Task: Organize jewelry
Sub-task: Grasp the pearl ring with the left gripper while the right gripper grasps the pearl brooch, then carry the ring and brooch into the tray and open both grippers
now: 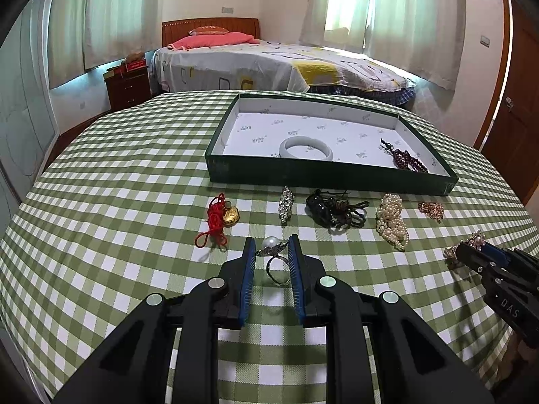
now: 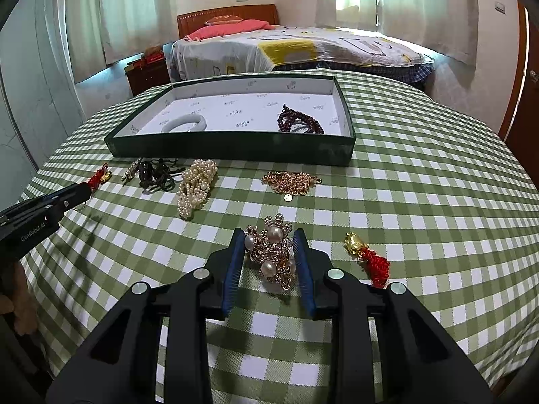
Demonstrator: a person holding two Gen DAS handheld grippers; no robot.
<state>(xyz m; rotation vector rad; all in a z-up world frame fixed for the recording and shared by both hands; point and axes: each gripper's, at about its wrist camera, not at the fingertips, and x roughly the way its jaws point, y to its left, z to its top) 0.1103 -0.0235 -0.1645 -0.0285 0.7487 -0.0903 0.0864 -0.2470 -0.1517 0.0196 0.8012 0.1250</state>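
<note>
A green tray (image 1: 303,172) with a white lining holds a white bangle (image 1: 305,148) and dark red beads (image 1: 406,161). My left gripper (image 1: 271,247) is open, its jaws on either side of a silver pearl ring (image 1: 274,257) lying on the cloth. My right gripper (image 2: 269,247) is open around a gold brooch with pearls (image 2: 274,252), the pads close to it. The tray (image 2: 235,144), bangle (image 2: 185,123) and beads (image 2: 298,123) also show in the right wrist view.
On the checked cloth lie a red-cord gold charm (image 1: 222,219), a crystal clip (image 1: 286,203), a black cord piece (image 1: 333,210), a pearl bunch (image 1: 392,220), a gold chain (image 2: 291,181) and another gold charm with red tassel (image 2: 367,256). A bed stands behind.
</note>
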